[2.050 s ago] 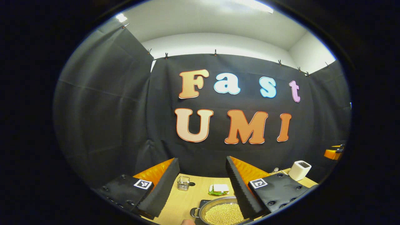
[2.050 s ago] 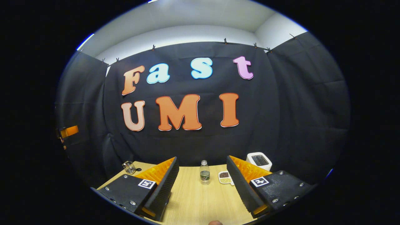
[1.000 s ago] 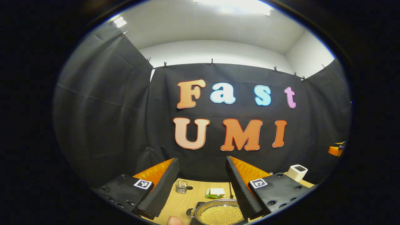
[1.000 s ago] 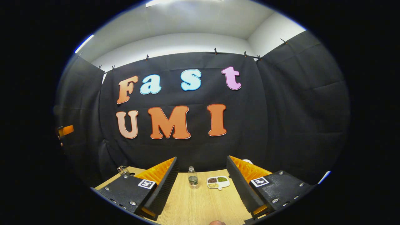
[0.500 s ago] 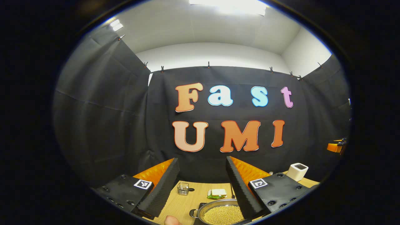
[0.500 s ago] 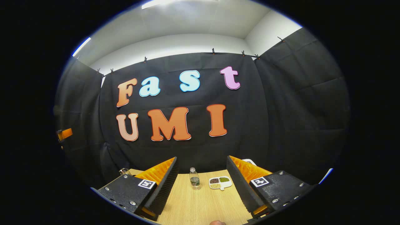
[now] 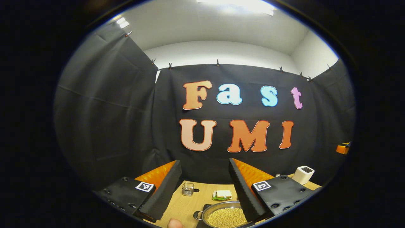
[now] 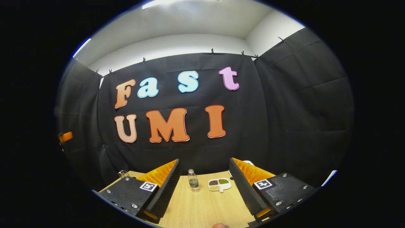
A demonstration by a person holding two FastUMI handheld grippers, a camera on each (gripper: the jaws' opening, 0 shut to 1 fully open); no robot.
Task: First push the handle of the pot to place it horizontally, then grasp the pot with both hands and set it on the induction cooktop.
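Note:
A metal pot [image 7: 225, 217] full of yellow beans sits low in the left gripper view, on the wooden table [image 7: 185, 205]. Its small loop handle [image 7: 197, 215] sticks out to the left. A dark flat slab [image 7: 206, 206] shows at the pot's far left edge; I cannot tell whether it is the cooktop. My left gripper [image 7: 204, 162] hangs open above and short of the pot, and its right finger covers the pot's right side. My right gripper [image 8: 204, 162] is open over bare table [image 8: 205, 205], with nothing between its fingers.
Beyond the pot stand a small glass jar [image 7: 188, 189], a sandwich on a green leaf [image 7: 223, 194] and a white box [image 7: 303, 174]. The right gripper view has a small bottle [image 8: 193, 180] and a divided dish of beans [image 8: 219, 184]. A fingertip [image 7: 175, 224] shows at the bottom.
Both views drifted only slightly. The bottle and dish slid a little left in the right gripper view. Both grippers stayed open and the pot did not move.

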